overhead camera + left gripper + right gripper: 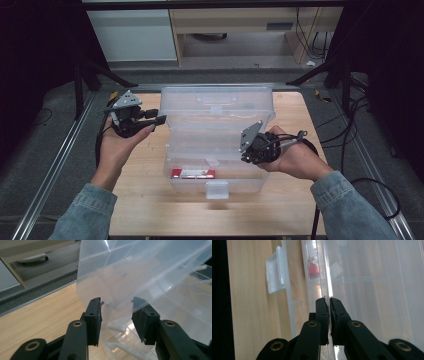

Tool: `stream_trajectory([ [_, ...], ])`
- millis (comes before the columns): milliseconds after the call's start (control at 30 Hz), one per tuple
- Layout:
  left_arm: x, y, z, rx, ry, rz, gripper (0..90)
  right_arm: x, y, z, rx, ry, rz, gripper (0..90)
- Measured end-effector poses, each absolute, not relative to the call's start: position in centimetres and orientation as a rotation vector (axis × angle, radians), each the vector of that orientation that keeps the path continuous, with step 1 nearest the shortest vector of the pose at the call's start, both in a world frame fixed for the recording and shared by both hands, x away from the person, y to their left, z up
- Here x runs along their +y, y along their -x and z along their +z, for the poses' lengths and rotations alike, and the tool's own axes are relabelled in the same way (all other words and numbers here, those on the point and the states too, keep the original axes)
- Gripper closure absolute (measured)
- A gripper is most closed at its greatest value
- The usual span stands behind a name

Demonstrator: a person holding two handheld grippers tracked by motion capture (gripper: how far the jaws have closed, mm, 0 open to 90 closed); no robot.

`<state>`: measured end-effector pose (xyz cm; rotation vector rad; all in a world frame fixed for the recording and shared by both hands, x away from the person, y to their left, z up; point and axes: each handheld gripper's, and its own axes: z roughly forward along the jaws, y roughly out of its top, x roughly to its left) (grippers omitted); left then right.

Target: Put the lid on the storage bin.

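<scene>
A clear plastic box (250,184) stands on the wooden table (145,205), its white latch (217,189) facing me. Its clear lid (217,107) is raised and tilted. My right gripper (246,150) is shut on the lid's thin free edge (327,277); the right gripper view shows the jaws (329,300) pinched together on it. My left gripper (159,119) is open at the lid's left side, and in the left gripper view its jaws (116,307) stand either side of the lid's lower corner (110,290). A flat red item (193,173) lies inside the box.
Metal rails run along both sides of the table, and black frame legs stand at the back corners. Cables lie on the grey floor to the right. A pale cabinet and a wooden desk stand behind the table.
</scene>
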<state>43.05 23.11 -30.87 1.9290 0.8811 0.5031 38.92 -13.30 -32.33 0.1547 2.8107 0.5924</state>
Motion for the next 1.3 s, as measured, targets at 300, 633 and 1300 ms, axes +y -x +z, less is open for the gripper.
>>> stream_trajectory([
  [300, 22.9, -42.8, -30.8, 0.868, -1.941, 0.497, 64.1, -14.0, -38.8, -32.3, 2.776, -0.235, 0.674, 72.7],
  [633, 22.9, -42.7, -30.8, 0.878, -1.949, 0.495, 65.1, -16.8, -38.5, -31.4, 2.664, -0.442, 0.828, 48.2],
  [1300, 22.8, -42.3, -30.7, 0.864, -1.982, 0.515, 66.4, -20.4, -39.5, -30.5, 2.535, -0.756, 0.857, 56.4],
])
